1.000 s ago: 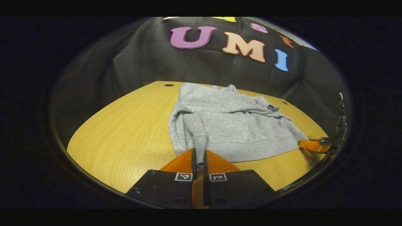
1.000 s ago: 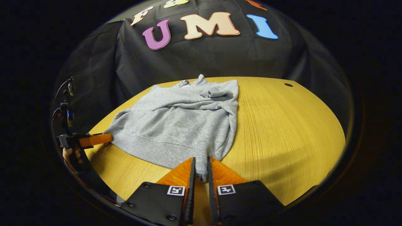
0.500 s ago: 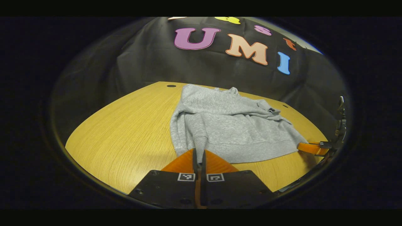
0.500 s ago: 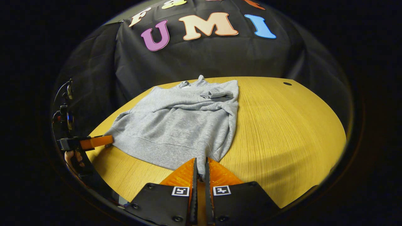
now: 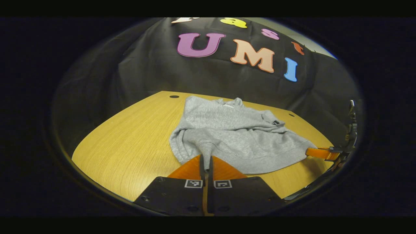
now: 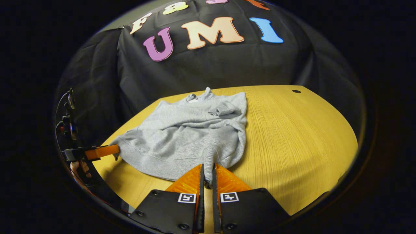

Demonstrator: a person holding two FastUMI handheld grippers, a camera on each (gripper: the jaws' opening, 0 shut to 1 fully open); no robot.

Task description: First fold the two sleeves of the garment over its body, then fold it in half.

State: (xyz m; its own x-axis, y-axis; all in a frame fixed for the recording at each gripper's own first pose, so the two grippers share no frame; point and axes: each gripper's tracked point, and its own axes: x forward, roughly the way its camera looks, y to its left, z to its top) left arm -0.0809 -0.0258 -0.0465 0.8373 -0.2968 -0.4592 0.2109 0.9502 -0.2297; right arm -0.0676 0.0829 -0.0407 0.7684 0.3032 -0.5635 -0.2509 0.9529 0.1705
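With hand (image 6: 79, 167) behind left gripper (image 6: 112, 150): right gripper view.

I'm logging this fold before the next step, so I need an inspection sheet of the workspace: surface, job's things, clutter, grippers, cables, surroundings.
Surface: wooden table, round hole near its far edge.
Job's things: grey sweatshirt lying on the table, both sleeves folded over its body, a cuff near the collar; hem corners lifted.
Clutter: nothing seen.
Grippers: left gripper shut on one hem corner; right gripper shut on the other hem corner.
Cables: thin wires on the left gripper's body, in the right gripper view.
Surroundings: black cloth booth wall behind the table; a hand holding the left gripper.
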